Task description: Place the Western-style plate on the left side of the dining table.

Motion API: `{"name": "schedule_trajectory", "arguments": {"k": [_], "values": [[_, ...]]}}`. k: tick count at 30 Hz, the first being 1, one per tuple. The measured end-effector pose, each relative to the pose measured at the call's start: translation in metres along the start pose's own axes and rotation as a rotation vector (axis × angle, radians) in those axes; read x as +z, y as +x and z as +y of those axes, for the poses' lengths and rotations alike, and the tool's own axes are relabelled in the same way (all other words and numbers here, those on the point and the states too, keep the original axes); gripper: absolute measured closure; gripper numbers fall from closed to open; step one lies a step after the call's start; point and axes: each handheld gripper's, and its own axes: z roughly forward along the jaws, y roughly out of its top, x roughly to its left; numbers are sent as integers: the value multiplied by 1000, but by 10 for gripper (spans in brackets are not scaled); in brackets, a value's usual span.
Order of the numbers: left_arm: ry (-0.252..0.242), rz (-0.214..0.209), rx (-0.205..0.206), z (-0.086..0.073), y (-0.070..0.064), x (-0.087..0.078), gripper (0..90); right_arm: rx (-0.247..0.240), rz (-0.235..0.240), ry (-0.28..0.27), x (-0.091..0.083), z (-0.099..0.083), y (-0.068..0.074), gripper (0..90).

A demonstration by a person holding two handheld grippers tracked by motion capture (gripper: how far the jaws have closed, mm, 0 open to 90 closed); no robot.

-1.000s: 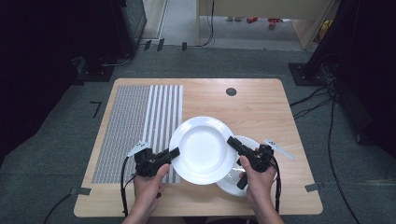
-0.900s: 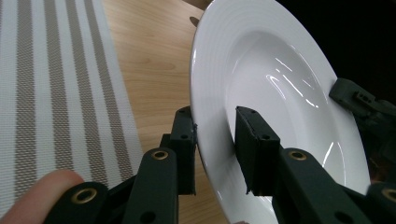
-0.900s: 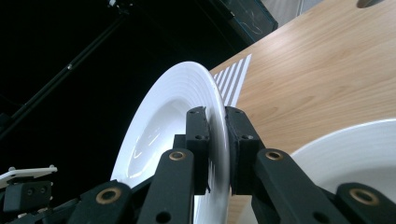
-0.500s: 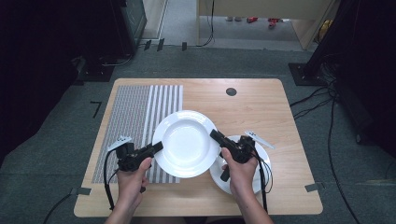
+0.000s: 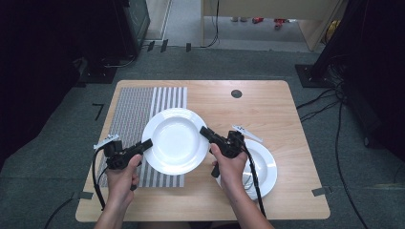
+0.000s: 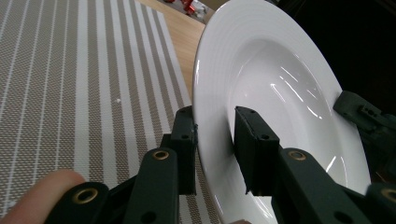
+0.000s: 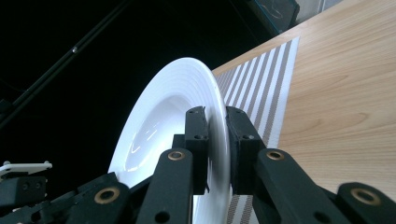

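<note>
- Carrying the large white round ceramic plate (image 5: 175,140) between two grippers is the main hazard: you hold it by opposite rim edges above the grey-and-white striped woven placemat (image 5: 138,107), partly over the mat's right edge and the bare light wooden table (image 5: 267,109). If your hands drift apart or twist unequally, the glazed rim can slide out of one grip and the plate will drop.
- Your left gripper (image 6: 212,140) has its jaws either side of the plate's near-left rim, but in the left gripper view a gap shows on the inner side, so the clamp looks loose; I cannot tell that it bears firmly. Squeeze before you move on, or that side may slip.
- Your right gripper (image 7: 215,123) looks clamped on the rim opposite, jaws pressed close to both faces. Its bite is shallow, near the edge, so a tilt could lever the plate free.
- Just right of the held plate, under your right hand (image 5: 231,164), lies a second white ceramic plate (image 5: 260,167). Lowering your right wrist or letting the trailing black cable (image 5: 253,179) drag could knock it or chip the two together.
- Setting down unevenly on the mat's edge could leave the plate rocking; lower both sides together.
</note>
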Motion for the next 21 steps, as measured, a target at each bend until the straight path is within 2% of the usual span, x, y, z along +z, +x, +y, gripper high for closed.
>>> {"name": "schedule_trajectory", "arguments": {"k": [12,21], "values": [[-15,47,-28,15,26,-1,703,-4,-2,34,34,-3,9,813],[-18,87,-38,25,42,6,700,2,-12,51,58,-3,7,812]]}}
